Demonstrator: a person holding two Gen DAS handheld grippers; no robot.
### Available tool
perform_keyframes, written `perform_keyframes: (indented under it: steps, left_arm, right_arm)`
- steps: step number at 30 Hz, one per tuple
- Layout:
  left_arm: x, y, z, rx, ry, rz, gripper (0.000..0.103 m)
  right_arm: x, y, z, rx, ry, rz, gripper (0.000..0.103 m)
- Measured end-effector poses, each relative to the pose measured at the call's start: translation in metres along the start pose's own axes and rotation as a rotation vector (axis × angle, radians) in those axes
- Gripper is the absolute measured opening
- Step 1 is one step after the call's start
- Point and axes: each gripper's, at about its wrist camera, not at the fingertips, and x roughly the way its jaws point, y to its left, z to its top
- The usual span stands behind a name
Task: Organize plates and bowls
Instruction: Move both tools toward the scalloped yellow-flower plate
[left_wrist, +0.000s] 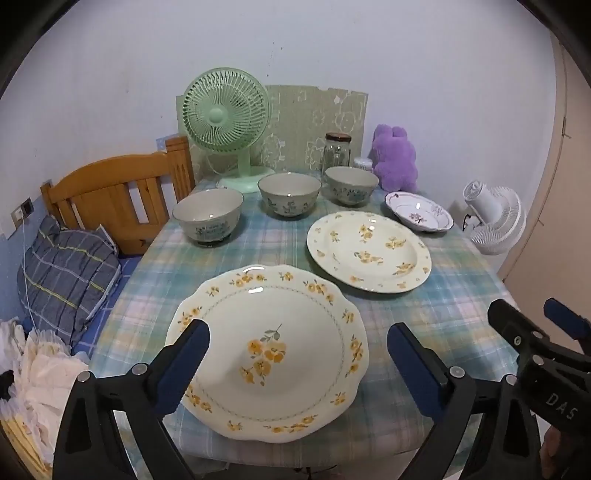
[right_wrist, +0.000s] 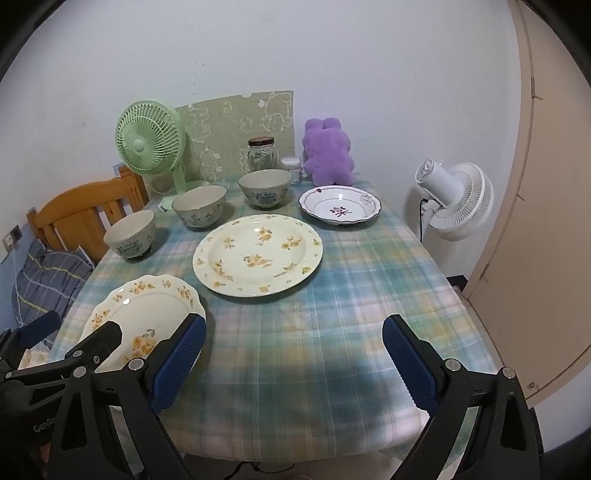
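Your left gripper (left_wrist: 299, 363) and right gripper (right_wrist: 293, 363) both hold fingers wide, nothing between. Three bowls (left_wrist: 289, 194) stand empty at the worktop's (right_wrist: 332, 332) back; three plates (left_wrist: 369, 251) in front, bare. "DAS" is readable on the right gripper.

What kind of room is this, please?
Probably a small bedroom, used for eating too: a wooden bed headboard with a pillow stands beside the cloth-covered table, and a purple plush toy sits on it.

Two yellow-flower plates (left_wrist: 266, 350) (left_wrist: 369, 251) lie flat ahead of the left gripper (left_wrist: 297, 365); three bowls (left_wrist: 289, 194) stand upright farther back, beside a purple-flower dish (left_wrist: 419, 216).
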Motion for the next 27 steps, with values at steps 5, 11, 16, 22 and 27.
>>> perform_keyframes:
  steps: [5,11,16,22,27]
  left_arm:
    - [-0.0052,-0.0006,0.0032,0.004,-0.028,0.014,0.098]
    - [-0.0041,0.0008,0.0031,0.004,-0.022,0.021,0.098]
    - [-0.004,0.0004,0.0024,0.009,-0.026,0.027,0.098]
    - [-0.004,-0.0004,0.0024,0.008,-0.027,0.028,0.098]
    - [-0.004,0.0004,0.0022,0.008,-0.027,0.029,0.098]
  right_arm:
    - [-0.0025,0.0008,0.0015,0.001,-0.014,0.004,0.098]
    - [-0.0032,0.0014,0.0017,-0.001,-0.016,0.005,0.098]
    - [-0.0025,0.0005,0.0012,0.001,-0.017,0.007,0.098]
    - [-0.0041,0.0017,0.0,0.001,-0.016,0.001,0.098]
    - [-0.0043,0.0013,-0.0011,-0.001,-0.015,-0.001,0.098]
